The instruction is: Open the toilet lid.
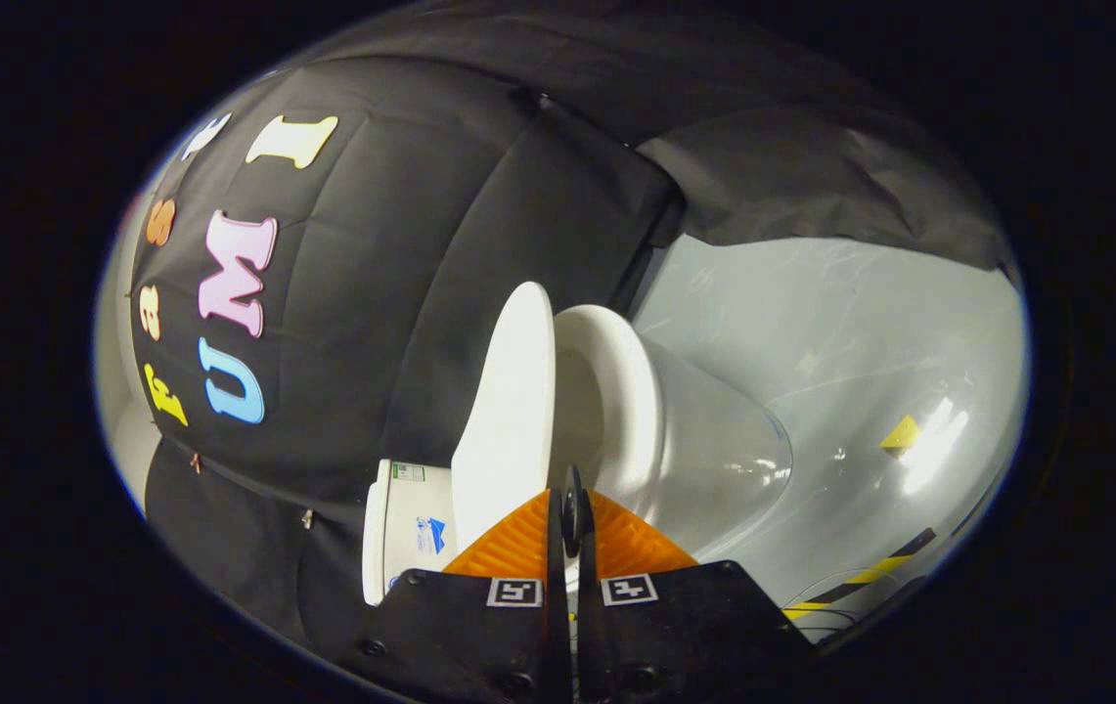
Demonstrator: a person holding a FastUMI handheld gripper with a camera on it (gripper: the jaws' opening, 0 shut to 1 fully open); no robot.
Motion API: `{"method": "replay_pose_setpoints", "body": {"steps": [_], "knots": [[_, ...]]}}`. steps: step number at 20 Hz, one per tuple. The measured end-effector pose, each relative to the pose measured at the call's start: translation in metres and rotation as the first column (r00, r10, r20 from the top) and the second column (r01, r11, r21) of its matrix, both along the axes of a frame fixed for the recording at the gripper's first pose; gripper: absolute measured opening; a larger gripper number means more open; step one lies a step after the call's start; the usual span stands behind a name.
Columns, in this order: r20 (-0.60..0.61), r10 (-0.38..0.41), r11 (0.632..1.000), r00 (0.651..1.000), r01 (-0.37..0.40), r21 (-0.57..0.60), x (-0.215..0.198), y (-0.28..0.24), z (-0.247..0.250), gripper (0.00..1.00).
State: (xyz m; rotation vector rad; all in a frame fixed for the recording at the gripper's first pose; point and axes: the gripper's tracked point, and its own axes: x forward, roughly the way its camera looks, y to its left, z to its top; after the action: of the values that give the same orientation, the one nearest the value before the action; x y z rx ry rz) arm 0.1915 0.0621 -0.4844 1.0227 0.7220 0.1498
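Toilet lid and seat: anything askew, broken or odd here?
Nothing stands out. The lid is raised clear of the seat and looks intact, as does the bowl. The tool is shut, just short of the lid's edge.

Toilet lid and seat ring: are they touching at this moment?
Apart. In the gripper view the lid stands raised, with a shadowed gap opening between it and the seat ring, beyond the closed gripper.
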Motion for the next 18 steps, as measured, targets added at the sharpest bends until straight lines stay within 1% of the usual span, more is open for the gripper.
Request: {"method": "replay_pose_setpoints", "body": {"steps": [5, 7, 10, 13, 18], "knots": [[0.061, 0.041, 0.993, 0.997, -0.034, -0.111, 0.003, 0.027, 0.072, 0.08], [0.087, 0.066, 0.983, 0.994, -0.050, -0.175, -0.001, 0.042, 0.099, 0.08], [0.130, 0.108, 0.950, 0.986, -0.064, -0.306, -0.004, 0.067, 0.140, 0.08], [0.156, 0.122, 0.909, 0.980, -0.047, -0.414, -0.006, 0.095, 0.171, 0.08], [0.188, 0.134, 0.852, 0.973, -0.017, -0.523, -0.003, 0.147, 0.215, 0.08]]}}
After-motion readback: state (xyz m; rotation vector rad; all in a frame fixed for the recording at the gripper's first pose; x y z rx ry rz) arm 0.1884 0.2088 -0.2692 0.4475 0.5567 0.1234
